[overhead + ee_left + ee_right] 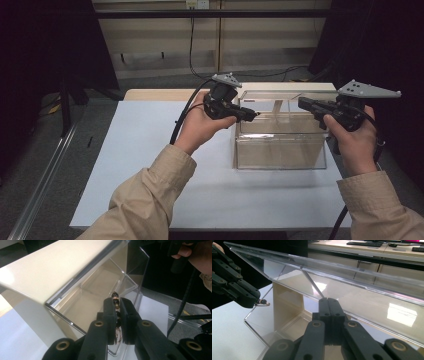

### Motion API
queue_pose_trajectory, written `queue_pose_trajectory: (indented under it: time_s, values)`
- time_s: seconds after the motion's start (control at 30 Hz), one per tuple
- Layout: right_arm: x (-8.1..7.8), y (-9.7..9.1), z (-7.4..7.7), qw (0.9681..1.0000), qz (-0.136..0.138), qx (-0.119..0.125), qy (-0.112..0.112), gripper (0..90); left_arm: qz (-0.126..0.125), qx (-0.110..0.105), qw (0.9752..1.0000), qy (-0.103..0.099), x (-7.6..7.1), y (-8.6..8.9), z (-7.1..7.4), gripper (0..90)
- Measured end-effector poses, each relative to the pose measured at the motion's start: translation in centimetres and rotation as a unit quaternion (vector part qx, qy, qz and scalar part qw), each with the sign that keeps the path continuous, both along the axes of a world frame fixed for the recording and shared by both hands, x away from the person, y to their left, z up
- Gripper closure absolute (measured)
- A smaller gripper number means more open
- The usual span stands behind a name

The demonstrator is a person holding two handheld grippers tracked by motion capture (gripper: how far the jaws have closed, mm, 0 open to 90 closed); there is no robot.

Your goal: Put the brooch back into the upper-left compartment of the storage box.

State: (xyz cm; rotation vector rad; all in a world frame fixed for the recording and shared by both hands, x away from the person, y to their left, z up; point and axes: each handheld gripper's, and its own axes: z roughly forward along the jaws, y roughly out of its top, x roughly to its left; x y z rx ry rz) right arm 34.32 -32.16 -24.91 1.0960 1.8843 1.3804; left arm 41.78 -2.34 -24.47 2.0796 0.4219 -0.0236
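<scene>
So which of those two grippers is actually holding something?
The left gripper: a small beaded piece is pinched between its jaws above the clear box. The right gripper is shut on nothing.

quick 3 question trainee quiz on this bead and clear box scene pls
1. True or false: the left gripper is shut on a string of dark and copper beads.
2. What does the right gripper hold? A) a bead string B) nothing C) a lid
3. Name the clear container with a cream back wall that both grippers face.

Key:
1. True; the beads poke out past its tips.
2. B; its jaws meet with nothing between.
3. The transparent acrylic box.
</scene>
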Motion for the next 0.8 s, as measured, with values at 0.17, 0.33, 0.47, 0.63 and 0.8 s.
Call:
queue_pose_trajectory:
  time_s: [0.17,0.33,0.47,0.63,0.8]
  values:
    - [-0.02,0.00,-0.01,1.0000,-0.001,0.001,0.000,90.0,-0.001,0.001,1.0000,-0.001,-0.10,-0.11,0.00,84.1]
    - [-0.04,0.02,0.02,1.0000,0.000,0.001,0.000,90.0,0.000,-0.001,1.0000,-0.001,-0.17,-0.21,-0.03,84.1]
    - [-0.05,-0.02,0.03,1.0000,0.000,0.000,0.000,90.0,0.000,-0.003,1.0000,0.000,-0.18,-0.30,-0.07,84.1]
    - [-0.07,-0.06,0.03,1.0000,0.000,0.000,0.001,90.0,0.000,-0.002,1.0000,-0.003,-0.11,-0.37,-0.16,84.1]
    - [-0.08,-0.12,-0.01,1.0000,-0.001,0.001,0.000,90.0,0.000,-0.002,1.0000,-0.004,-0.08,-0.41,-0.22,84.0]
